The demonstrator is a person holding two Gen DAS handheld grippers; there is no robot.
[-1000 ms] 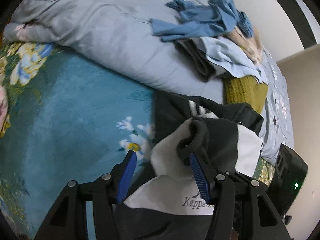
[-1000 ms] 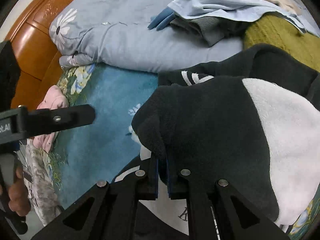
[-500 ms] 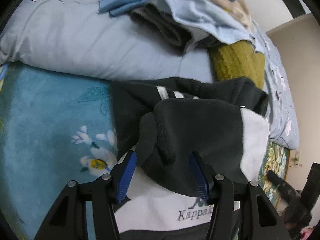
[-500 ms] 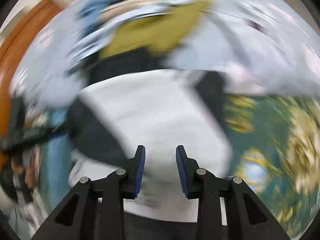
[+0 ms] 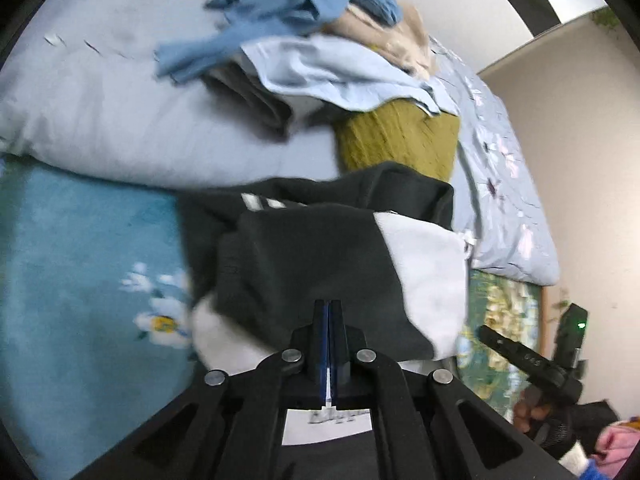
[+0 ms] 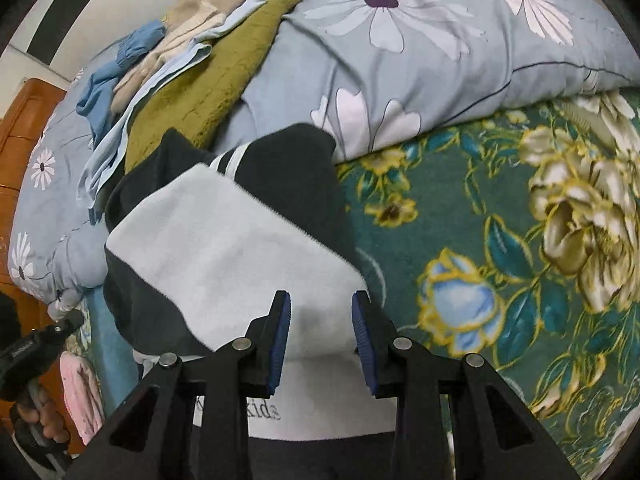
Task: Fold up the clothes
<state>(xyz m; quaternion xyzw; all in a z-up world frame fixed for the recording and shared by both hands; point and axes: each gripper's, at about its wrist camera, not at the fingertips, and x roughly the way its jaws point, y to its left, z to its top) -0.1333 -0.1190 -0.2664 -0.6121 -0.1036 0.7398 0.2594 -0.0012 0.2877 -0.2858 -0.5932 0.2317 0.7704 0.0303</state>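
Black-and-white fleece top [image 5: 320, 264] w/ embroidered lettering lies partly folded on the teal floral blanket [image 5: 80, 264], centre of both views, its black sleeve section laid across the white panel; far edge at 12 o'clock butts against the pale blue flower-print duvet [image 6: 400, 72]. Left gripper [image 5: 328, 344], at 6 o'clock in the left wrist view, is clenched: blue pads pressed together, only a thin white sliver showing low in the seam, so can't tell if any fabric is pinched; the tips sit over the black sleeve. Right gripper [image 6: 320, 320], at 6 o'clock in its own view, is released, jaws part-way apart straddling the white panel, pads not pressing it. Heap of unfolded clothes on the duvet at 12 to 1 o'clock in the left view: olive knit sweater [image 5: 396, 140], light blue shirt [image 5: 340, 76], crumpled denim-blue garment [image 5: 280, 12], beige knit [image 5: 392, 36]. Orange-brown wooden headboard [image 6: 24, 136] at 9 o'clock in the right view; pink cloth [image 6: 82, 392] at 8 o'clock.
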